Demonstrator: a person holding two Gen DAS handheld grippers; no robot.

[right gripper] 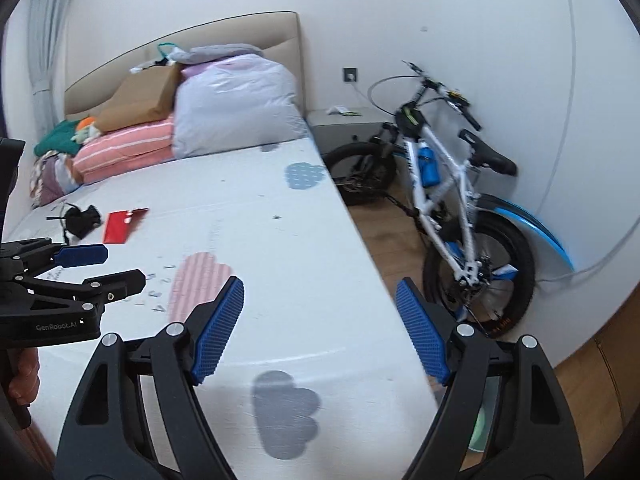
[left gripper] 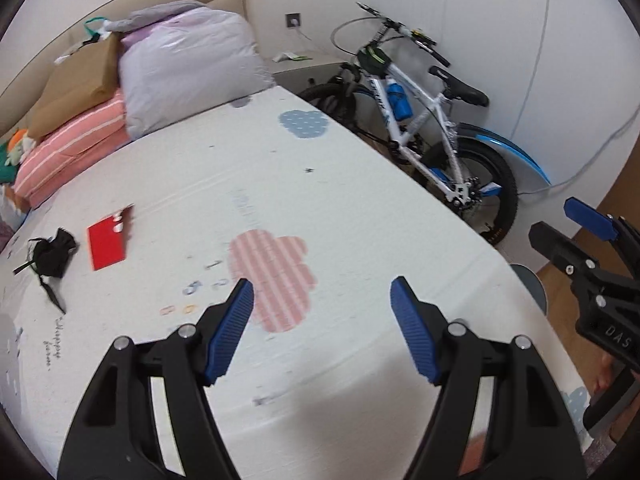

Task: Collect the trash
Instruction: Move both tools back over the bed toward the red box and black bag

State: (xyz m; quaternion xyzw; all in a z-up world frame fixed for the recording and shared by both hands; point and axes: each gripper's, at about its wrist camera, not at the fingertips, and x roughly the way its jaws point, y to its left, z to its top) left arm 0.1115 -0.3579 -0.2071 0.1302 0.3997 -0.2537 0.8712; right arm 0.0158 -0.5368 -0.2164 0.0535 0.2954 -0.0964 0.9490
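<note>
A torn red card (left gripper: 110, 242) (right gripper: 122, 226) lies flat on the white patterned bed sheet (left gripper: 360, 220) (right gripper: 280, 248), far to the left. Just left of it sits a crumpled black thing with loose strings (left gripper: 52, 256) (right gripper: 82, 220). My left gripper (left gripper: 322, 284) (right gripper: 124, 266) hovers open over the pink striped cloud print, with nothing between its blue pads. My right gripper (right gripper: 320, 282) (left gripper: 554, 220) is open and empty too, above the bed's right edge. Both grippers are well short of the red card and the black thing.
Pillows, a brown paper bag (left gripper: 76, 80) and a big plastic-wrapped bundle (left gripper: 192, 68) fill the head of the bed. A white and blue bicycle (right gripper: 452, 200) leans on the wall over wooden floor. A grey nightstand (right gripper: 344, 122) stands in the corner. A grey round object (left gripper: 530, 286) sits by the bed's edge.
</note>
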